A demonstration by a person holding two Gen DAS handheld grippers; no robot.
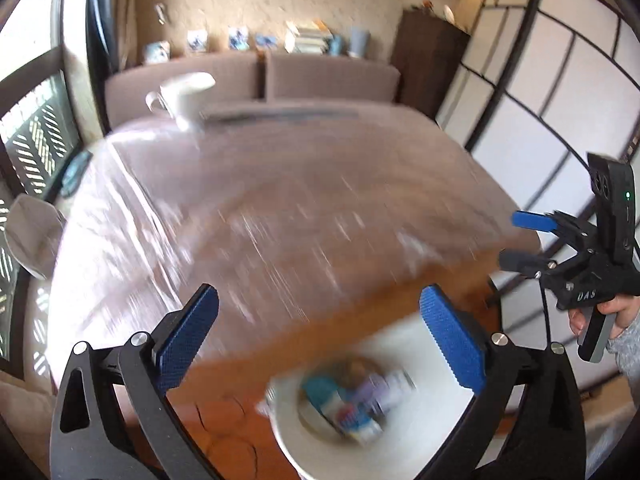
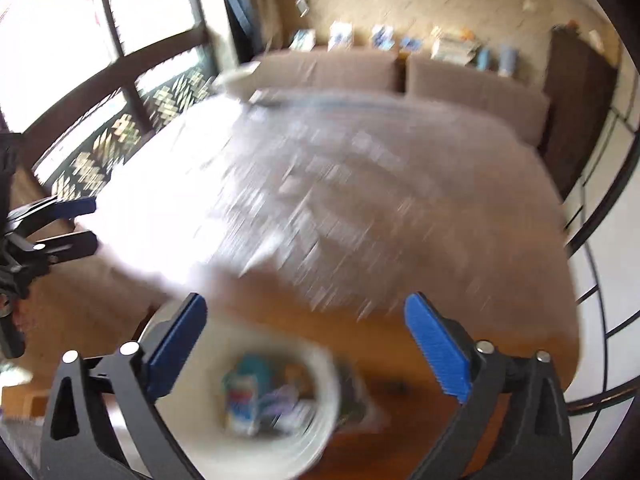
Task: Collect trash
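Note:
Both views are motion-blurred. A white round bin [image 1: 292, 436] stands below the table's front edge and holds several colourful wrappers [image 1: 352, 404]. It also shows in the right wrist view [image 2: 320, 420] with the trash [image 2: 256, 396] inside. My left gripper [image 1: 320, 332] is open and empty, above the bin and the table edge. My right gripper [image 2: 306, 340] is open and empty, above the bin. The right gripper also shows in the left wrist view [image 1: 516, 240], and the left one in the right wrist view [image 2: 90, 224].
A wooden table [image 1: 280, 200] under a glossy cover fills the middle. A white mug [image 1: 188, 94] stands at its far left. A clear glass [image 1: 32, 232] is at the left edge. A sofa [image 1: 320, 76], window and sliding screens surround it.

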